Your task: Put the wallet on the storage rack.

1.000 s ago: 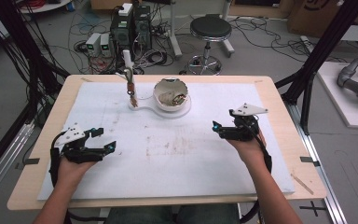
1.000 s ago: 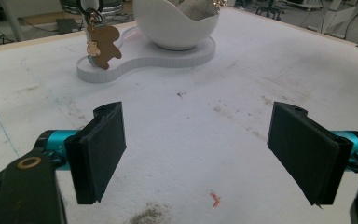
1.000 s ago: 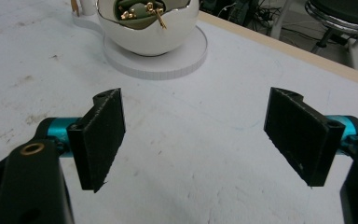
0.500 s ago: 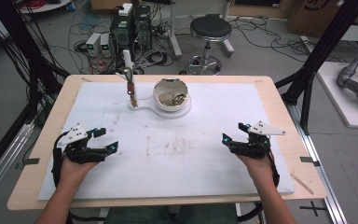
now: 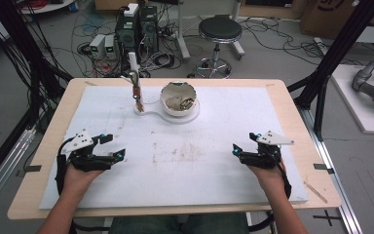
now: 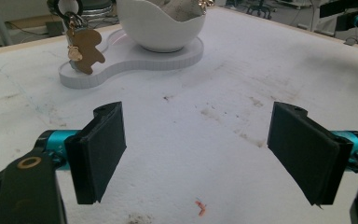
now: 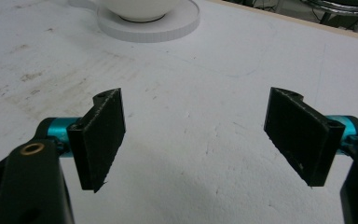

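Resting low at 8 and 4 o'clock on the worktop, your left gripper and right gripper both stand with jaws wide apart, empty. The white bowl sits at 12 o'clock on its base; it looks rigid, smooth and breakable, so take its rim gently. The bear charm hangs beside it, light and swingy.

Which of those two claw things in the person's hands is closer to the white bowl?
The left gripper, at the left of the high view, sits slightly nearer the white bowl. The right gripper is farther off; both are open and empty.
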A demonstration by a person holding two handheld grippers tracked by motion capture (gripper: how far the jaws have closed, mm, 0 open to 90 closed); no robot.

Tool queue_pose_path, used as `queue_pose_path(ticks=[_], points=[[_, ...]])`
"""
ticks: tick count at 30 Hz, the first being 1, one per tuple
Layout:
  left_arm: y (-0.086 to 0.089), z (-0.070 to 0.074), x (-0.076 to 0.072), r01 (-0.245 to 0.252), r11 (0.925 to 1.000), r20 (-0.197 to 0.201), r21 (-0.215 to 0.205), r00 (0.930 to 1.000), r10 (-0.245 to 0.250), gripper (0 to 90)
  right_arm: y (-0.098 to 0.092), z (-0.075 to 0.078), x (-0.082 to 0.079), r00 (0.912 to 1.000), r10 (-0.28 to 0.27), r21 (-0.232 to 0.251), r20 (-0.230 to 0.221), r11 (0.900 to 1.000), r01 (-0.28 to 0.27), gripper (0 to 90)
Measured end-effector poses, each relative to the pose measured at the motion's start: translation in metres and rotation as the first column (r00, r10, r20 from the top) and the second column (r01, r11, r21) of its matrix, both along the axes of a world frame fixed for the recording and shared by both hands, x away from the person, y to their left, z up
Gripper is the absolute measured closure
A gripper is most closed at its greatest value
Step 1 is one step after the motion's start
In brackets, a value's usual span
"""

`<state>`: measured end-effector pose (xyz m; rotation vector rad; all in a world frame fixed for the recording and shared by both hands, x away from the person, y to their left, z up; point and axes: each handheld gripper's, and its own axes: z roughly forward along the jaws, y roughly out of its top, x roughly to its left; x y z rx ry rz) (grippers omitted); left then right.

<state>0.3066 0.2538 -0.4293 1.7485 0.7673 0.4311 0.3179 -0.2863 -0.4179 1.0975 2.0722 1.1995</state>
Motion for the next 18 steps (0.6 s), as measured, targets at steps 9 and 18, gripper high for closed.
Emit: queue_pose_path(ticks=[9, 18], points=[[0.0024, 0.0002, -0.0009, -0.019, 0.9998, -0.003, 0.008, 0.9998, 0.019, 19.2, -0.0011, -0.0016, 0.0010, 1.0000, 0.001, -0.003, 0.001, 1.000, -0.001, 20.9], [0.0022, 0.0004, -0.0007, -0.020, 0.9997, -0.001, 0.012, 0.9998, 0.020, 19.2, -0.0011, -0.0027, 0.0007, 1.0000, 0.002, -0.013, -0.006, 1.000, -0.002, 20.9]])
